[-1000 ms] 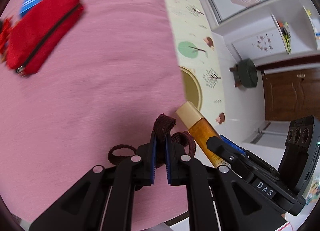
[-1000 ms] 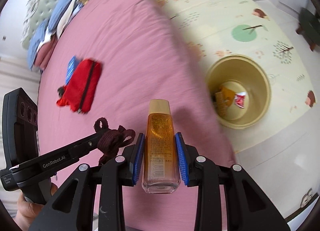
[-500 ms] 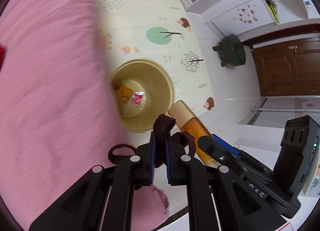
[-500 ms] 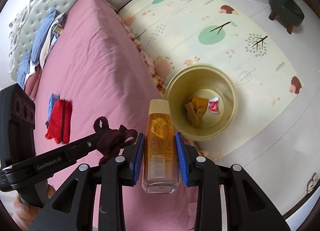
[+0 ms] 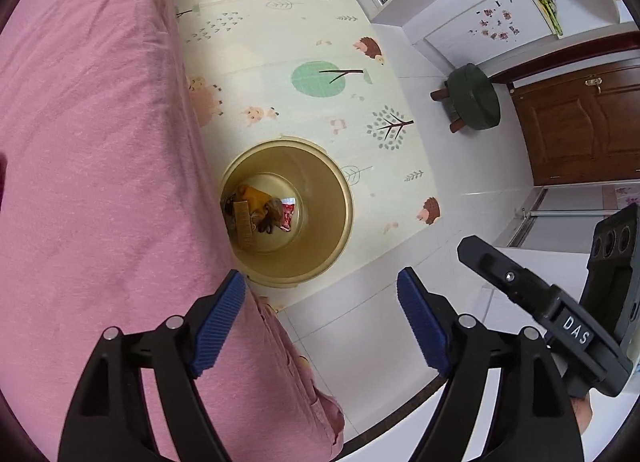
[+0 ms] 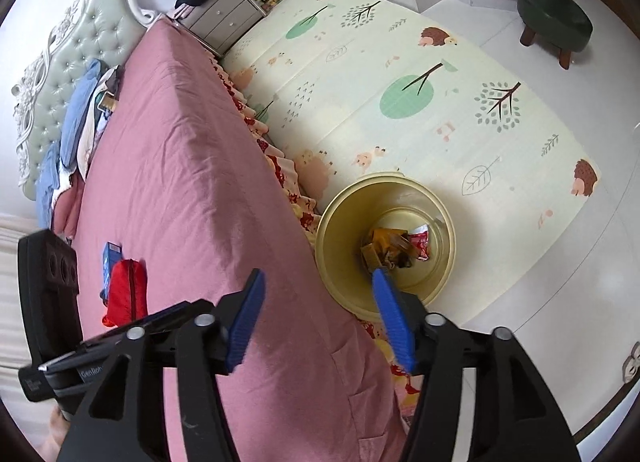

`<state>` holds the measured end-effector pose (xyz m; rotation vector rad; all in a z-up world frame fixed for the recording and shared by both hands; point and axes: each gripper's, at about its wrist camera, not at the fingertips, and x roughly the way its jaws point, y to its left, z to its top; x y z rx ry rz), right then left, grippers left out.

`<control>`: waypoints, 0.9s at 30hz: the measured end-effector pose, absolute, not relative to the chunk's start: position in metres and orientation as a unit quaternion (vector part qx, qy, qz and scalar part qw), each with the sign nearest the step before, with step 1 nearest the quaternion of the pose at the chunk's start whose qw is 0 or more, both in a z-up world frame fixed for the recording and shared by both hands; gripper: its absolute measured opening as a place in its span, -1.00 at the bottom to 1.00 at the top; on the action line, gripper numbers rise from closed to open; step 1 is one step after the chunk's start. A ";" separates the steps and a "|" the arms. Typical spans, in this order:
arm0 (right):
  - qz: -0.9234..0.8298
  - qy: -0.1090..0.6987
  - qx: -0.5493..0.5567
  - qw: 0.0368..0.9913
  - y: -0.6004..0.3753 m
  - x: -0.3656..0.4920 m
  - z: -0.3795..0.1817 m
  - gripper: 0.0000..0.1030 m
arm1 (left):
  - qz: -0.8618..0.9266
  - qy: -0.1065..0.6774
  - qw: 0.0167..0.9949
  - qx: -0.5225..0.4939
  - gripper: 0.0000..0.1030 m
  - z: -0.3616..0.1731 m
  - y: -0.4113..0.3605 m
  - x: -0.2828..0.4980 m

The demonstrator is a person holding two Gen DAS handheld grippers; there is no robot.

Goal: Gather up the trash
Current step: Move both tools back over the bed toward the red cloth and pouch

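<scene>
A yellow bin (image 5: 320,182) stands on the play mat beside the pink bed; it also shows in the right wrist view (image 6: 340,222). Inside lie an amber bottle (image 5: 245,222), a dark maroon fabric piece (image 5: 270,218) and a red wrapper (image 5: 287,214); the heap also shows in the right wrist view (image 6: 394,248). My left gripper (image 5: 320,302) is open and empty, above the bed edge near the bin. My right gripper (image 6: 318,310) is open and empty, above the bin's near rim. The right gripper's body (image 5: 552,314) shows in the left wrist view.
A red pouch (image 6: 127,292) and a blue packet (image 6: 110,262) lie on the pink bed (image 6: 192,182). A green stool (image 5: 474,98) stands near the brown door (image 5: 580,126). A nightstand (image 6: 224,18) and pillows (image 6: 76,122) are at the bed's head.
Both grippers opened. The amber bottle and the maroon fabric piece left the jaws and now lie in the bin. Both views shifted further over the bin.
</scene>
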<state>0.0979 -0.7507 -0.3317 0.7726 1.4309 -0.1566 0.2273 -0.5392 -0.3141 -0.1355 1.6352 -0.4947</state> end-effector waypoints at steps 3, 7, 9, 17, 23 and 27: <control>-0.065 0.638 0.354 0.681 -0.741 0.100 -0.330 0.12 | -0.215 0.722 0.655 -0.065 0.53 -0.313 -0.531 0.225; -0.051 0.642 0.348 0.682 -0.721 0.106 -0.326 0.12 | -0.210 0.717 0.661 -0.072 0.54 -0.305 -0.510 0.222; -0.041 0.645 0.342 0.683 -0.708 0.109 -0.322 0.12 | -0.206 0.715 0.664 -0.077 0.54 -0.301 -0.497 0.220; -0.003 0.654 0.315 0.687 -0.647 0.123 -0.306 0.12 | -0.180 0.704 0.679 -0.100 0.54 -0.286 -0.432 0.213; 0.035 0.666 0.289 0.687 -0.585 0.131 -0.295 0.12 | -0.154 0.692 0.696 -0.114 0.54 -0.274 -0.377 0.202; 0.062 0.674 0.275 0.683 -0.541 0.134 -0.294 0.12 | -0.130 0.689 0.701 -0.131 0.54 -0.271 -0.329 0.194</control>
